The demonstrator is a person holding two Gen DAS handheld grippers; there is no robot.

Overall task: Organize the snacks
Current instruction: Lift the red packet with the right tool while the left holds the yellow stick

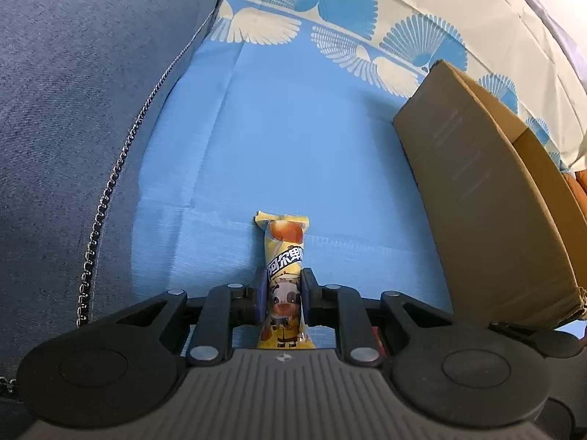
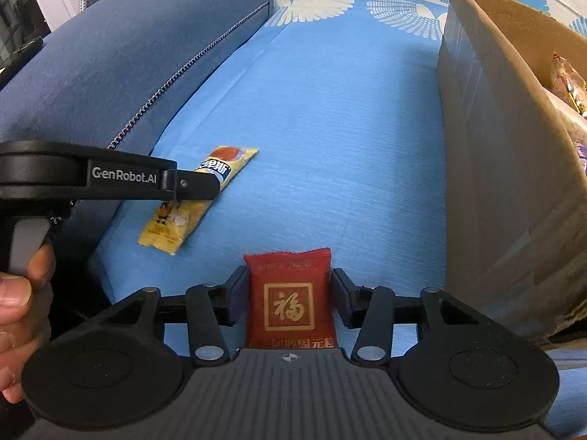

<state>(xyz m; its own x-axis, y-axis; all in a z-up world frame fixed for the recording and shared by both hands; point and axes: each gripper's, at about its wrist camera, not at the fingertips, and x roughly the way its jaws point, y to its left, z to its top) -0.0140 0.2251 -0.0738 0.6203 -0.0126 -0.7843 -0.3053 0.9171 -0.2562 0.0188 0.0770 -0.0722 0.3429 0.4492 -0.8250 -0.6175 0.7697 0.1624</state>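
Note:
A long yellow snack packet (image 1: 285, 271) with a cartoon cow lies on the blue sheet, and my left gripper (image 1: 284, 286) is shut on it. The same packet (image 2: 223, 168) and the left gripper's finger (image 2: 190, 183) show in the right wrist view. My right gripper (image 2: 290, 286) has a red square snack packet (image 2: 290, 300) between its fingers, which stand just beside the packet's edges. A cardboard box (image 1: 488, 198) stands at the right; it also shows in the right wrist view (image 2: 506, 168) with wrapped snacks (image 2: 567, 80) inside.
A dark blue cushion (image 1: 73, 128) with a zip runs along the left side, and it also shows in the right wrist view (image 2: 128, 73). The blue sheet (image 2: 330, 128) has a fan-pattern border (image 1: 312, 11) at the back.

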